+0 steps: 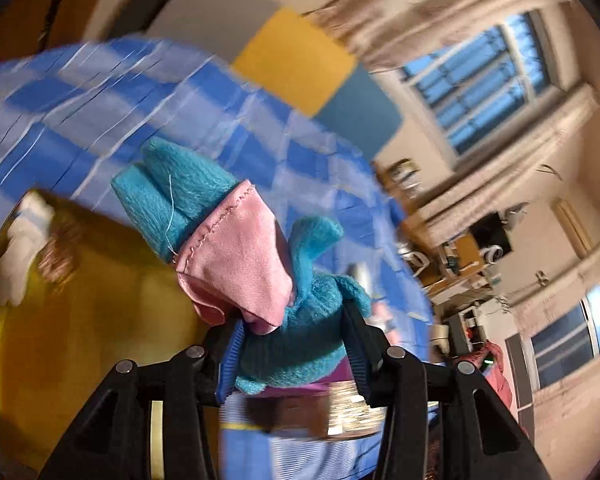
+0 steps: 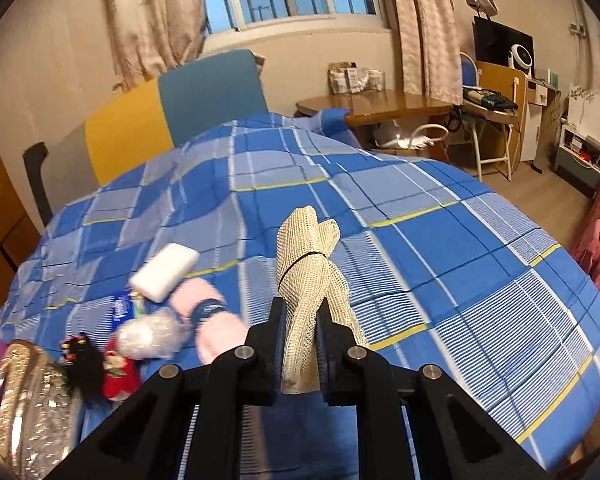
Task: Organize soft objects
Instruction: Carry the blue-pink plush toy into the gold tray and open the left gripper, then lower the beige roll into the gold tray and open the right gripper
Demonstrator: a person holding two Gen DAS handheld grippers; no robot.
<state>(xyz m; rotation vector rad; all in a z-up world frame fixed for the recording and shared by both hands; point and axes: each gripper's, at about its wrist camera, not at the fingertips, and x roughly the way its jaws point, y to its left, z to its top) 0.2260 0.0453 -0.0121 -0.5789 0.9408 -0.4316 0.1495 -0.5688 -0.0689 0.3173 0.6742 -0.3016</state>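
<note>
Right gripper [image 2: 300, 344] pinches my rolled beige mesh cloth bundle [image 2: 306, 276] upright above the blue checked quilt [image 2: 440, 240], left gripper [image 1: 296, 344] clamps the teal plush toy with pink cloth [image 1: 236, 252], both lifted clear for sorting, I judge.

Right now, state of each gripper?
Left gripper: closed on a blue plush toy with pink cloth.
Right gripper: shut on a beige mesh bundle.

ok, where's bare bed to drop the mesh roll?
Free: the plaid quilt right of the mesh roll, out to its edge, and the far stretch toward the headboard. Crowded: near left, around the white pack and toys.
</note>
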